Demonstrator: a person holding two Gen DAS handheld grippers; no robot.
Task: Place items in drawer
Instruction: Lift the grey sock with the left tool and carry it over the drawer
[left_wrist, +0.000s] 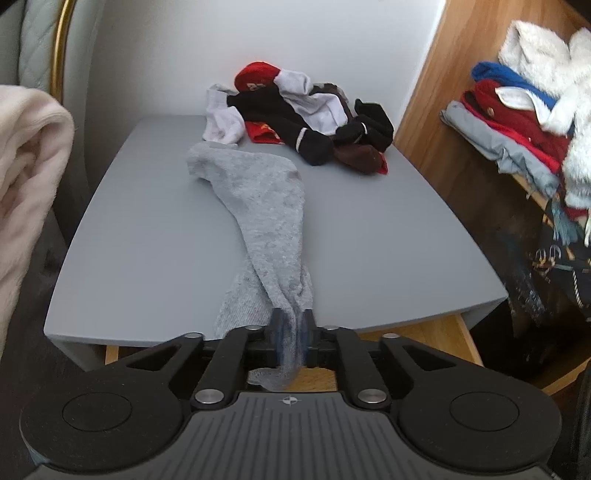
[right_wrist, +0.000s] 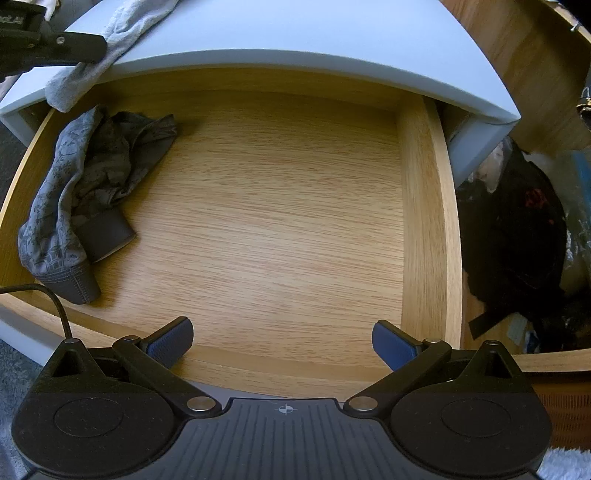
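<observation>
L gripper (left_wrist: 290, 334) pinches grey sock (left_wrist: 266, 206); sock pile (left_wrist: 299, 118) behind.

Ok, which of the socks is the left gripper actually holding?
The light grey sock, stretched alone down the grey tabletop into the left gripper. The black, white and red socks lie untouched at the back.

I see a bedroom at home: a pile of socks (left_wrist: 295, 118) on a grey nightstand (left_wrist: 147, 236), folded clothes (left_wrist: 517, 122) on a wooden shelf (left_wrist: 436, 85), a pink blanket (left_wrist: 29, 177).
</observation>
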